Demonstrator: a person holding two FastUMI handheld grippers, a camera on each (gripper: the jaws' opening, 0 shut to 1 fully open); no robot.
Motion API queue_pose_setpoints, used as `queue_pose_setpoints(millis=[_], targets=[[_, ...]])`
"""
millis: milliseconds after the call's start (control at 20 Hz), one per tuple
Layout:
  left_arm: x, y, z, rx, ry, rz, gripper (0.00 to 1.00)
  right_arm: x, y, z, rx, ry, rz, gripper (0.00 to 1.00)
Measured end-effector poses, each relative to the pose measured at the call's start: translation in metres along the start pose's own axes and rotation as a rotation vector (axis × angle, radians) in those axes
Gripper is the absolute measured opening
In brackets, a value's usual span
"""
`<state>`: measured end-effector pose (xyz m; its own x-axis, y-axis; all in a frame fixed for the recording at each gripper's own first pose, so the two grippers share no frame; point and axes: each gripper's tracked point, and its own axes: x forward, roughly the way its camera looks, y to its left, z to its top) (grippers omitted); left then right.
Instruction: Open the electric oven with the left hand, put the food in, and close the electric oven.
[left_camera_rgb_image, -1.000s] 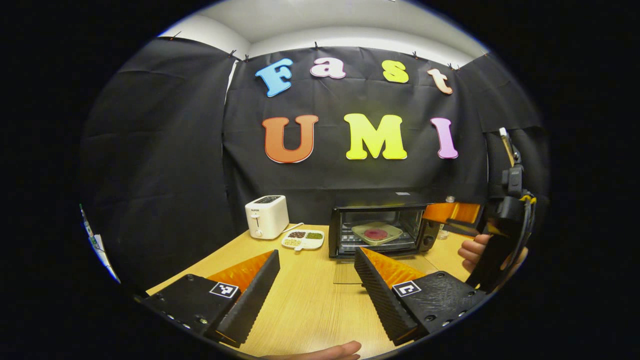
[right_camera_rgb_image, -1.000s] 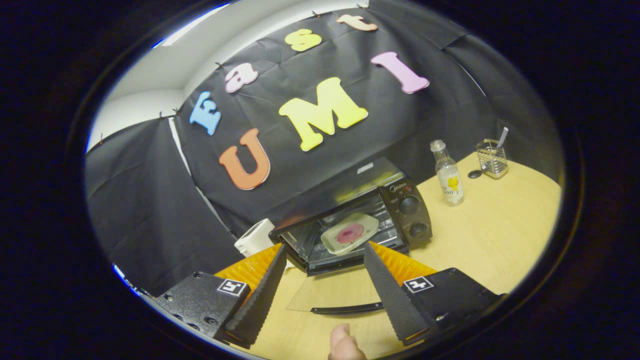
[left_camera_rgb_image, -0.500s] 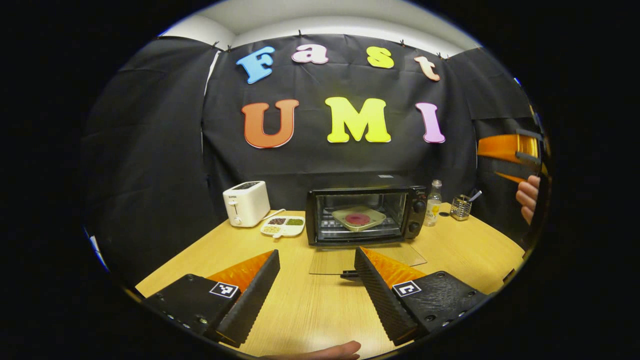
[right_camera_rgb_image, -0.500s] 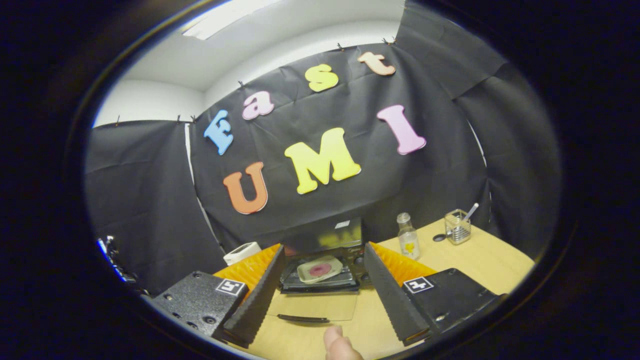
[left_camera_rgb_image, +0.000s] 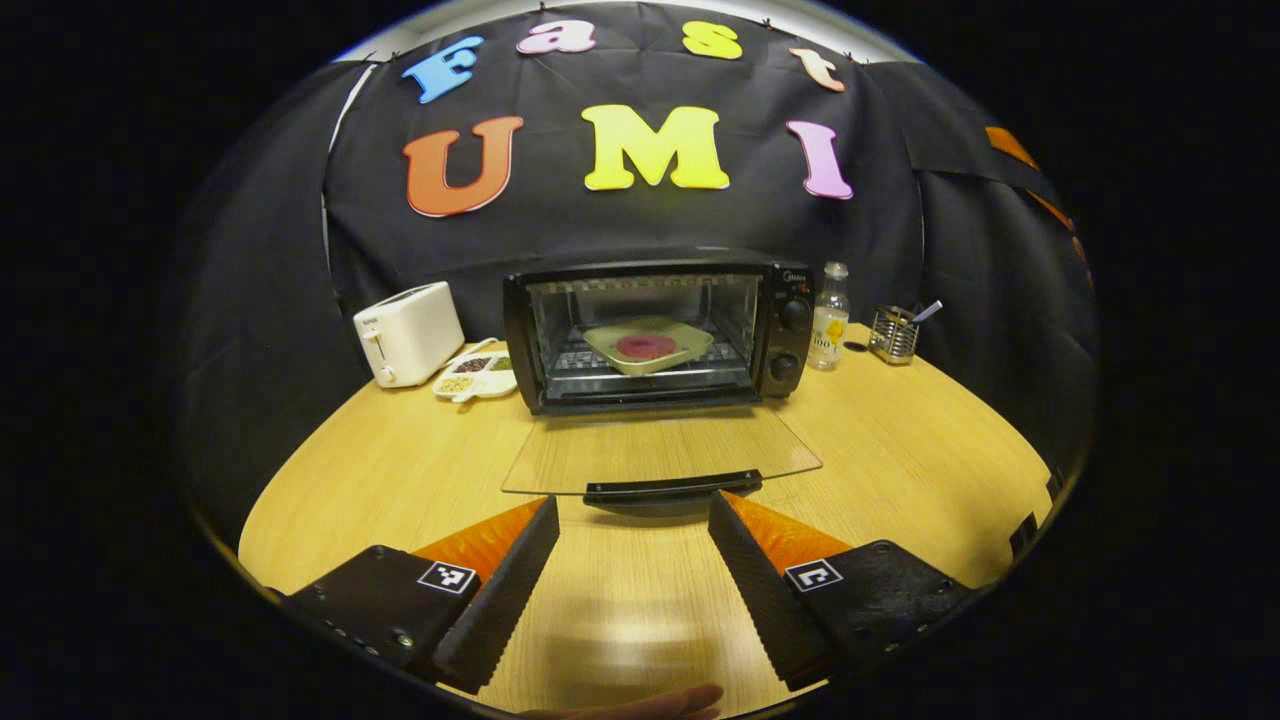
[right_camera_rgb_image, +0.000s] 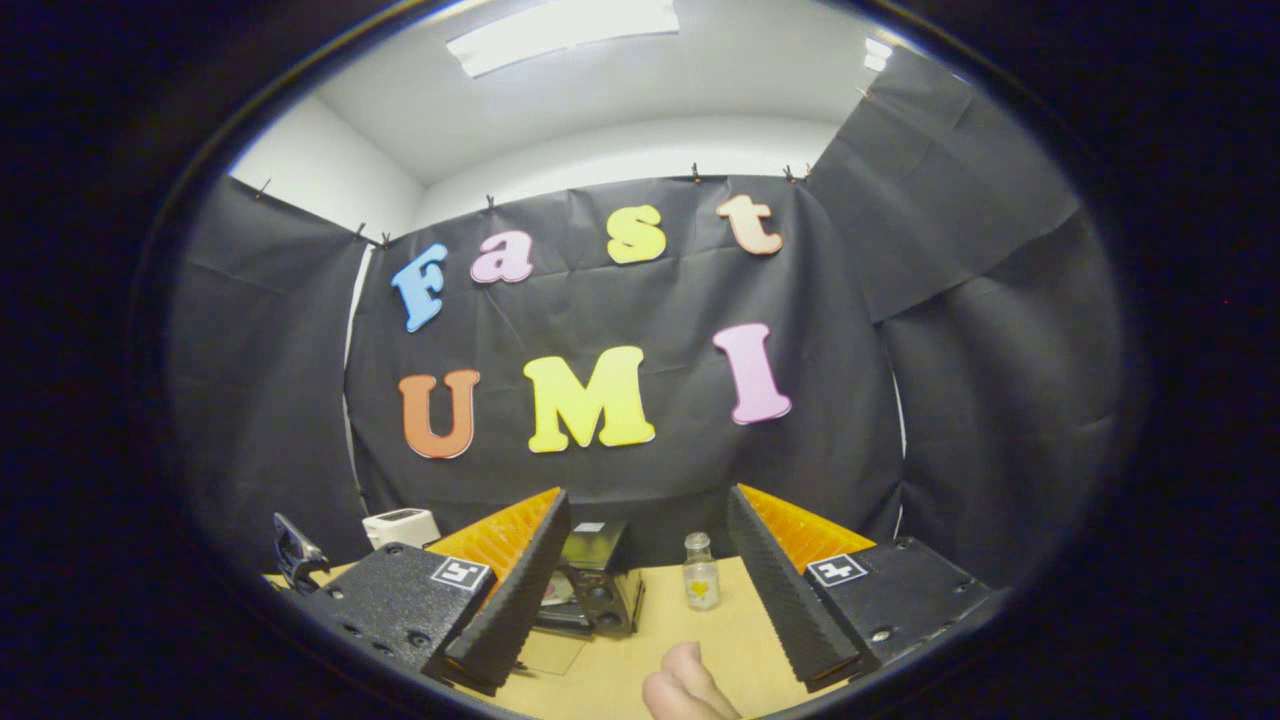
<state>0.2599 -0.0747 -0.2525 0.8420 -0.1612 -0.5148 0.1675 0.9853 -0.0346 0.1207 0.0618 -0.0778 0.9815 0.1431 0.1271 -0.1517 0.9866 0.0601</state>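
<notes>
Electric oven at the back of the wooden table, against the booth wall; taken as the landmark. Glass door dropped flat toward the camera, handle at its near edge. Inside, on the rack: a pale plate carrying a round red piece of food.

Left of the oven: white toaster, then a small divided dish just beside the oven's lower left corner. Right of the oven: clear bottle close by the knobs, wire holder farther off.

Left gripper low over the table in front of the oven door, fingers spread wide, nothing between them, handle just ahead of the gap.

Right gripper raised, aimed at the wall above the oven; fingers spread apart, gripping nothing. Oven and bottle seen small between the fingers. Thumb at the lower edge.
</notes>
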Motion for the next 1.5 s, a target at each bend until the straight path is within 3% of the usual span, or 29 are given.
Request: queue_pose_setpoints(millis=[150, 200, 350, 500, 850, 900, 950, 1050, 1100, 1150, 1200, 1500], targets=[[0.024, -0.011, -0.014, -0.015, 0.076, -0.020, 0.96, -0.002, -0.014, 0.000, -0.031, 0.001, -0.007, 0.95], [0.030, -0.013, -0.017, -0.016, 0.091, -0.018, 0.96, -0.001, -0.017, -0.001, -0.030, 0.001, -0.005, 1.00], [0.044, -0.018, -0.022, -0.007, 0.126, -0.025, 0.96, 0.003, -0.033, -0.005, -0.038, 0.005, -0.024, 0.96], [0.055, -0.023, -0.023, 0.006, 0.150, -0.027, 0.96, 0.004, -0.039, -0.009, -0.021, 0.009, -0.019, 1.00], [0.077, -0.026, -0.031, -0.034, 0.213, -0.010, 0.96, 0.006, -0.054, -0.011, -0.018, 0.014, -0.034, 0.96], [0.077, -0.025, -0.034, -0.036, 0.224, -0.010, 0.96, 0.007, -0.055, -0.012, -0.018, 0.012, -0.034, 1.00], [0.077, -0.025, -0.035, -0.038, 0.234, -0.008, 0.96, 0.007, -0.057, -0.012, -0.018, 0.011, -0.035, 0.96], [0.076, -0.025, -0.033, -0.036, 0.233, -0.004, 1.00, 0.006, -0.059, -0.013, -0.015, 0.012, -0.035, 1.00], [0.076, -0.025, -0.032, -0.035, 0.231, -0.003, 0.96, 0.007, -0.059, -0.013, -0.015, 0.013, -0.036, 0.96], [0.075, -0.025, -0.030, -0.036, 0.231, -0.002, 1.00, 0.008, -0.059, -0.014, -0.017, 0.015, -0.038, 1.00], [0.074, -0.025, -0.027, -0.034, 0.228, 0.000, 0.96, 0.009, -0.061, -0.015, -0.018, 0.017, -0.041, 0.96], [0.064, -0.024, -0.002, -0.025, 0.171, 0.006, 0.96, 0.010, -0.064, -0.022, 0.000, 0.043, -0.050, 1.00]])
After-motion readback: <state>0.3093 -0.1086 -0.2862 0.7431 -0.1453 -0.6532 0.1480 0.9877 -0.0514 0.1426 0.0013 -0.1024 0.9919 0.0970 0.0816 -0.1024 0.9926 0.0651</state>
